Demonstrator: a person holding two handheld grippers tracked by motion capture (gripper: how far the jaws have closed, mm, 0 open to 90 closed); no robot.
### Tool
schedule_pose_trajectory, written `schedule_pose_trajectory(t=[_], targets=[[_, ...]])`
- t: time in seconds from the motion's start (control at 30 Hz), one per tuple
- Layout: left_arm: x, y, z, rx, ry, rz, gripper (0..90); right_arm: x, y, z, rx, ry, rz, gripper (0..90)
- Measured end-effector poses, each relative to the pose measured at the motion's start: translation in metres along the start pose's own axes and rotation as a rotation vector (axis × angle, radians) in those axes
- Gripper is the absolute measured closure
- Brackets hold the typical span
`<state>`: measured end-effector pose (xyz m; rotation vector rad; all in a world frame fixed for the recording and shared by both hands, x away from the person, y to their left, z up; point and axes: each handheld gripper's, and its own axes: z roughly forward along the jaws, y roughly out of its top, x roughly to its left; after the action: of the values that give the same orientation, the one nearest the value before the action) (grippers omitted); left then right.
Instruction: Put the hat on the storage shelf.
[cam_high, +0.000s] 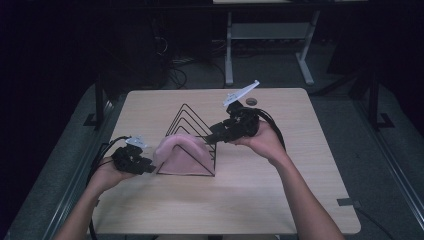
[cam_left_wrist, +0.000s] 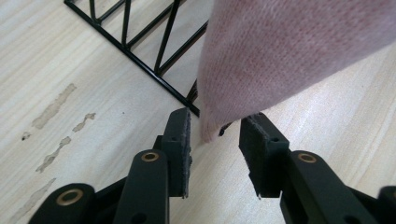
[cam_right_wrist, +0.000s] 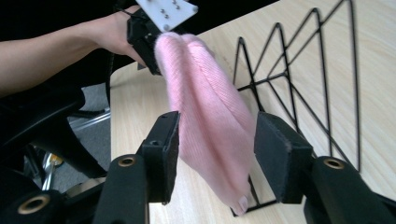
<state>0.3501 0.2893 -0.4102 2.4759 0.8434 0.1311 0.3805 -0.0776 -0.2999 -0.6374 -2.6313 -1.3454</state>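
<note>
**Pink knit draped on the wire rack, both jaws standing off it**

We start with the tabletop, a pale wood surface with the black wire rack near its middle, its triangular dividers stepping back toward 12 o'clock. Over the frontmost divider, at the 6 o'clock end of the rack, hangs the pink knit cloth, folded over the wire like a saddle, its lower edges reaching down to the tabletop.

Our left gripper sits at 9 o'clock of the cloth, low on the tabletop. In the left gripper view its jaws are spread, and a corner of the cloth dips between them without being pinched. Our right gripper comes in from 2 o'clock above the rack. In the right gripper view its jaws are likewise parted, with the hanging cloth between them; we cannot tell whether either pad touches it.

We judge the step in hand to be taking hold of the cloth on the rack. Next, each pair of jaws must close on a firm fold of knit, clear of the wire.
</note>
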Motion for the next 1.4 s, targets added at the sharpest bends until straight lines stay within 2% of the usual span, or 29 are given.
schedule_pose_trajectory(t=[0.23, 0.4, 0.9, 1.0, 1.2, 1.23, 1.27, 1.3, 1.4], targets=[[-0.001, 0.001, -0.006, -0.022, -0.003, -0.003, 59.6, -0.007, -0.015, -0.016, -0.020, -0.040, 0.030, 43.1], [-0.002, 0.001, -0.010, -0.045, -0.004, -0.021, 57.4, -0.012, -0.029, -0.025, -0.030, -0.063, 0.058, 41.2], [-0.007, 0.004, -0.019, -0.064, -0.006, -0.005, 52.4, -0.025, -0.067, -0.049, -0.050, -0.125, 0.127, 36.8], [-0.007, 0.003, -0.021, -0.063, -0.007, 0.004, 51.5, -0.028, -0.077, -0.055, -0.059, -0.137, 0.143, 36.4], [-0.010, 0.000, -0.022, -0.069, -0.007, -0.007, 49.9, -0.032, -0.103, -0.068, -0.066, -0.166, 0.179, 34.8], [-0.010, -0.001, -0.022, -0.073, -0.009, -0.011, 49.2, -0.033, -0.112, -0.071, -0.074, -0.171, 0.197, 34.5], [-0.010, -0.001, -0.022, -0.073, -0.009, -0.011, 48.7, -0.033, -0.112, -0.071, -0.074, -0.171, 0.197, 34.5], [-0.010, -0.001, -0.023, -0.072, -0.010, -0.010, 48.2, -0.034, -0.123, -0.076, -0.075, -0.182, 0.210, 34.2], [-0.010, -0.003, -0.023, -0.072, -0.013, -0.011, 48.0, -0.035, -0.132, -0.079, -0.074, -0.191, 0.225, 34.1]])
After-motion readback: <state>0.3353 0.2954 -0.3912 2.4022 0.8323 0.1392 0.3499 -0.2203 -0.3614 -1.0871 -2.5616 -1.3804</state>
